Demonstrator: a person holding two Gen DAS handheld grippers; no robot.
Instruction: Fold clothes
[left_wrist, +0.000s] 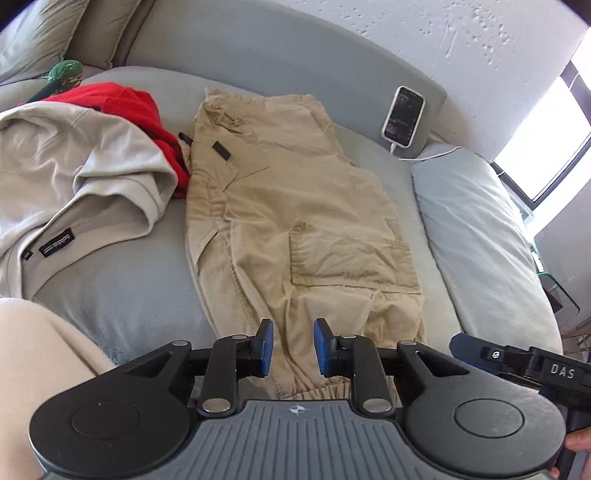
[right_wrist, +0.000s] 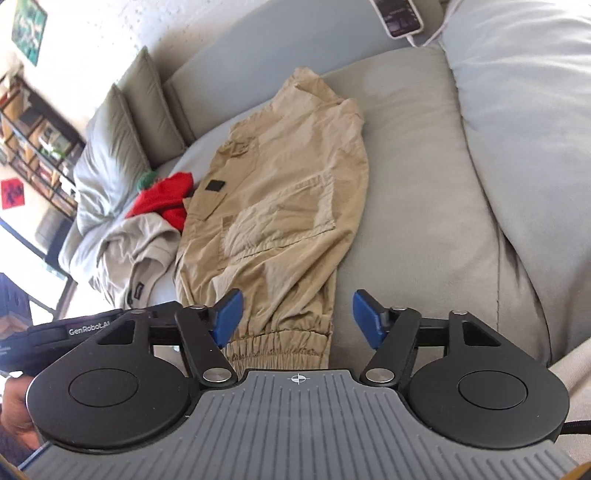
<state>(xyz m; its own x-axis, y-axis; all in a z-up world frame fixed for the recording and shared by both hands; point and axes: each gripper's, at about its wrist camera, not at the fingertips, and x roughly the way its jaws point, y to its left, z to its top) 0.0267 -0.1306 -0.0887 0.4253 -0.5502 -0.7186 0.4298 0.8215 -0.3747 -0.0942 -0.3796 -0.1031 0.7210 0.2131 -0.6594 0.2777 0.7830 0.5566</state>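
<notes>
- Two hand-held grippers are held open, jaws parted: left hand-held gripper (left_wrist: 293, 348), right hand-held gripper (right_wrist: 297, 320).
- Khaki trousers (left_wrist: 295, 206) are laid flat on the sofa (left_wrist: 122, 295), directly ahead of both, elastic cuff (right_wrist: 277, 350) nearest.

Left wrist view: looking forward and down along the left gripper (left_wrist: 293, 347), close above the cuff end of the pants (left_wrist: 295, 206), facing the sofa back (left_wrist: 258, 48) and the phone (left_wrist: 404, 116) beyond the waistband. Right wrist view: also low over the cuff end, just beside, tilted, looking up along the pants (right_wrist: 280, 206) from the right gripper (right_wrist: 297, 319). Shared by both: pants, red cloth (left_wrist: 140, 107), beige top (left_wrist: 74, 166), phone, each other's gripper at the frame edge.
</notes>
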